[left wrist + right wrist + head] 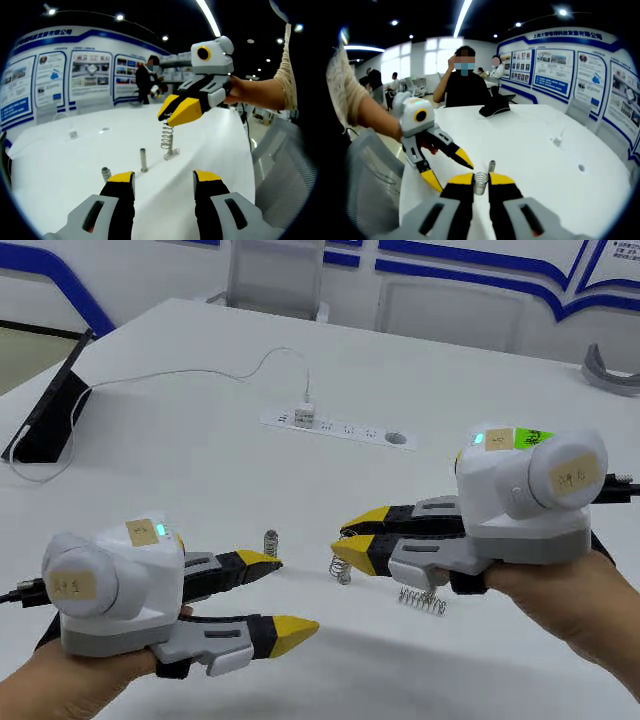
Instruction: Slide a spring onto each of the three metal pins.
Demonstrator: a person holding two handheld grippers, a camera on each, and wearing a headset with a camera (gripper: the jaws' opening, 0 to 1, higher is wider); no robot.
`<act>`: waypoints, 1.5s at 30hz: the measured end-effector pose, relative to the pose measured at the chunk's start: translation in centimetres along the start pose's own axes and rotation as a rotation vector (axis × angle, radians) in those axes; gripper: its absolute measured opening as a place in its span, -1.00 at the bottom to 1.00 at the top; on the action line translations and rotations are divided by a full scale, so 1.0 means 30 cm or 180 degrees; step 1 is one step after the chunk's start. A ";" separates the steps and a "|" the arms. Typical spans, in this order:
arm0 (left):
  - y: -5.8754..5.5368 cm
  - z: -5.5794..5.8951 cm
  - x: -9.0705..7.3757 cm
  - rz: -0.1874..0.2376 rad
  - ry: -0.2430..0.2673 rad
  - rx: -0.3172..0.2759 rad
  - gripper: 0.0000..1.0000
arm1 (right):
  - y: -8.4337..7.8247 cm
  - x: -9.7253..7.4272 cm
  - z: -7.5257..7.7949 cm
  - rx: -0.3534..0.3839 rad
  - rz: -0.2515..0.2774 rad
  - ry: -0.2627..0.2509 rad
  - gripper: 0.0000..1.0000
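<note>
The task is judged to be at its 1st fitting, with most of it left to do. The right gripper [342, 538] is closed almost fully on the upper end of the held spring [340, 569], whose coils are pinched between the yellow tips. In the left gripper view this spring is seen standing upright, with its lower end at a small base piece [171, 153] on the white table [200, 420]. Whether a pin runs up inside the coils cannot be told.

Just to the left of it a tall pin [143, 160] is seen upright and bare. Further left and nearer, a short pin [105, 173] is seen, too small for it to be told whether anything is carried on it. A loose spring [421, 600] is seen lying on its side on the table, near the body of the right gripper and apart from the pins.

The left gripper [275, 595] is held wide open with nothing between its jaws, low over the near left of the table and pointed towards the pins.

No spring is judged to be fully seated yet. The held spring has to be let down onto its pin and the loose spring picked up and fitted, and the last pin has to be given a spring as well
</note>
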State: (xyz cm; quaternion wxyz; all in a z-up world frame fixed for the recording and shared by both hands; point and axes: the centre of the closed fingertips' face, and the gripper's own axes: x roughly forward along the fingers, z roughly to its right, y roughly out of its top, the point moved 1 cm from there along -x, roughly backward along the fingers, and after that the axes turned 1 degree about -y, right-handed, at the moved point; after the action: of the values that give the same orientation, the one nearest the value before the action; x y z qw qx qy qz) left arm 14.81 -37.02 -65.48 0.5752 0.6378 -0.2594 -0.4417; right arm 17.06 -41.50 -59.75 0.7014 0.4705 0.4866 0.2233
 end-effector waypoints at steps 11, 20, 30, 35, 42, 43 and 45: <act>-0.007 -0.012 -0.031 0.0000 0.0096 -0.0012 0.08 | 0.015 -0.008 0.117 0.0119 0.0094 -0.0315 -0.76; -0.006 -0.014 -0.058 0.0033 0.0160 -0.0045 0.17 | -0.017 0.039 0.171 0.0168 0.0041 -0.0429 -0.76; -0.023 -0.016 -0.077 0.0006 0.0214 -0.0087 0.26 | -0.074 0.074 0.184 0.0166 -0.0110 -0.0418 -0.76; -0.026 -0.013 -0.074 -0.0002 0.0212 -0.0098 0.28 | -0.091 0.083 0.194 0.0194 -0.0141 -0.0427 -0.76; -0.033 -0.013 -0.070 -0.0027 0.0206 -0.0097 0.28 | -0.105 0.094 0.196 0.0220 -0.0159 -0.0412 -0.76; -0.035 -0.014 -0.071 -0.0027 0.0208 -0.0104 0.28 | -0.110 0.096 0.197 0.0231 -0.0163 -0.0412 -0.76; -0.038 -0.015 -0.071 -0.0035 0.0211 -0.0107 0.27 | -0.116 0.099 0.200 0.0245 -0.0170 -0.0412 -0.76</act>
State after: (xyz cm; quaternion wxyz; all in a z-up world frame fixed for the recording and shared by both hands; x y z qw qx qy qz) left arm 13.99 -34.76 -66.04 0.5917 0.6437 -0.2292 -0.4278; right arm 23.18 -43.45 -63.70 0.7184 0.4975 0.4609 0.1548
